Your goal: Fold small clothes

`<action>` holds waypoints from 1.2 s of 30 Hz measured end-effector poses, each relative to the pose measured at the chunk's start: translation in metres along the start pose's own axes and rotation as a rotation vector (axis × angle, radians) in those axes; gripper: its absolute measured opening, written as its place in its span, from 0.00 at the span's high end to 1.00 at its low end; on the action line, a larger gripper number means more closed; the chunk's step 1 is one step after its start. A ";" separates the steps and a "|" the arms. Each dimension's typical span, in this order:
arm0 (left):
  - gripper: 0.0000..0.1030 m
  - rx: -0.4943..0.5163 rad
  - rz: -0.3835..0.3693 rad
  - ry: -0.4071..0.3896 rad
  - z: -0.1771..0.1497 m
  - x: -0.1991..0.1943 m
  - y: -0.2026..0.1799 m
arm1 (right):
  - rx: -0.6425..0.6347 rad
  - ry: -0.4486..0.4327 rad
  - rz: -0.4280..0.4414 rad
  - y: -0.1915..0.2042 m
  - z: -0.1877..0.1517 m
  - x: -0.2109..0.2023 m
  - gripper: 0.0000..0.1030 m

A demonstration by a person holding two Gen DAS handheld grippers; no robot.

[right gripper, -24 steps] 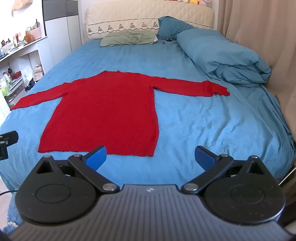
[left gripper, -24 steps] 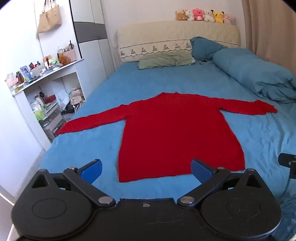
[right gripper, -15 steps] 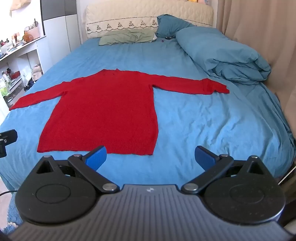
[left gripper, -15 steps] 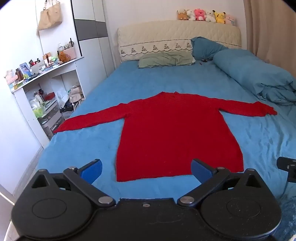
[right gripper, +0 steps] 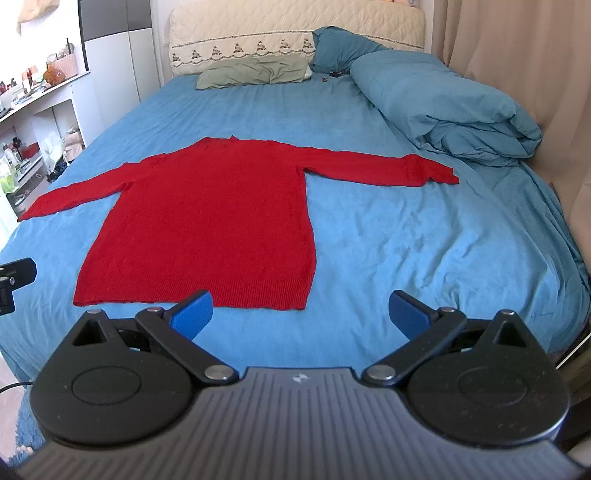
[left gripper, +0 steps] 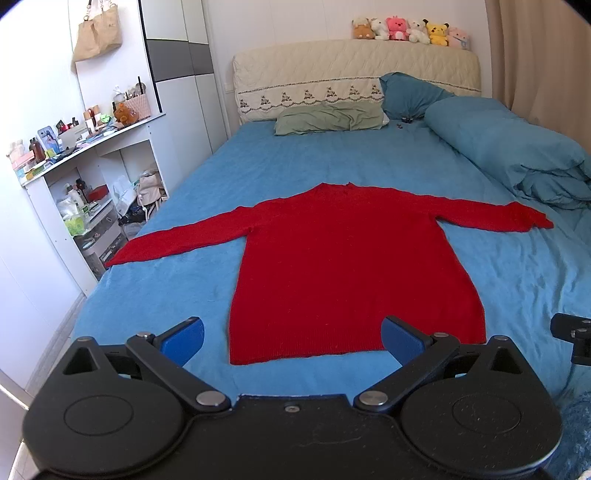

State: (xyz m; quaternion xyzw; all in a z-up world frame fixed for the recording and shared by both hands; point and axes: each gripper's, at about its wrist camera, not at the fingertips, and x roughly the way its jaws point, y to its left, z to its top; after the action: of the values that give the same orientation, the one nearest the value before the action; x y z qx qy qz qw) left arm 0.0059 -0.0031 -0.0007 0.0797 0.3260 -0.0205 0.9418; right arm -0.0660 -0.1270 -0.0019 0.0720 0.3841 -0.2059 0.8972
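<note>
A red long-sleeved sweater [left gripper: 347, 266] [right gripper: 210, 221] lies flat on the blue bed sheet [left gripper: 295, 166] [right gripper: 424, 240], both sleeves stretched out sideways and the hem toward me. My left gripper [left gripper: 291, 338] hovers open above the near edge of the bed, its blue pads straddling the hem without touching it. My right gripper [right gripper: 301, 314] is open too, over the sheet just this side of the hem's right corner. Nothing sits between either pair of jaws. Each gripper's edge shows at the side of the other's view.
A rolled blue duvet [left gripper: 517, 158] [right gripper: 443, 110] lies along the bed's right side. Pillows [left gripper: 328, 118] and a padded headboard [left gripper: 354, 70] with plush toys [left gripper: 406, 29] are at the far end. White cluttered shelves [left gripper: 85, 177] stand left of the bed; a curtain [right gripper: 517, 74] hangs right.
Both views have crept a little forward and lower toward the sweater's hem; the sweater itself has not moved and both grippers stay open.
</note>
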 end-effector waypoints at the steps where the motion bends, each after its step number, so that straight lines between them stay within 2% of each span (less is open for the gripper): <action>1: 0.00 0.002 0.001 0.000 0.000 0.000 -0.001 | 0.000 -0.001 0.000 0.000 0.000 0.000 0.00; 36: 0.00 -0.005 0.012 0.002 -0.002 0.000 0.000 | -0.021 -0.008 0.010 0.010 0.003 -0.005 0.00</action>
State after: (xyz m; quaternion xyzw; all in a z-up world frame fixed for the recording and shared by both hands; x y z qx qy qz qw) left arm 0.0047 -0.0025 -0.0019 0.0795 0.3263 -0.0139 0.9418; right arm -0.0633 -0.1174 0.0039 0.0635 0.3821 -0.1975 0.9005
